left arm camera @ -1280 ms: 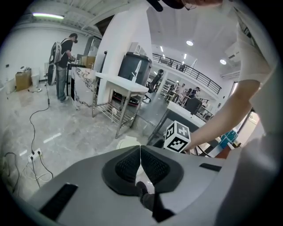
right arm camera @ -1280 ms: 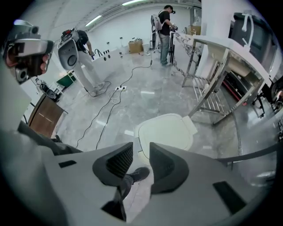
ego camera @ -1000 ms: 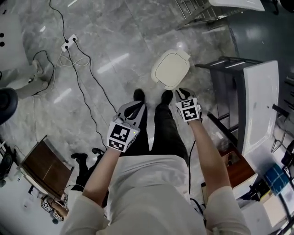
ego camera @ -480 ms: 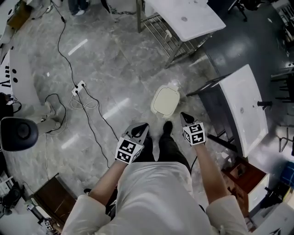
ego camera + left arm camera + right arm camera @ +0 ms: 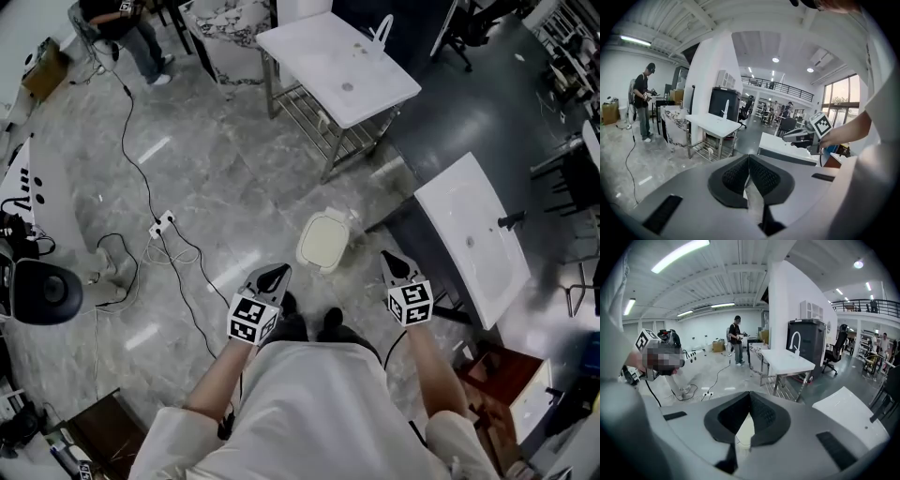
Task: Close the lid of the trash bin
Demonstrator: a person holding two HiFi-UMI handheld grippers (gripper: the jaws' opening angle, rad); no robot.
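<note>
Holding left gripper and right gripper out side by side, black ribbed jaws of each pressed tip to tip, pinching nothing. Just beyond and between them, on glossy grey marble floor, cream trash bin, rounded-rectangular lid lying flat, closed. Farther left, white power strip trailing black cables; farthest, white-topped steel-framed table.
</note>
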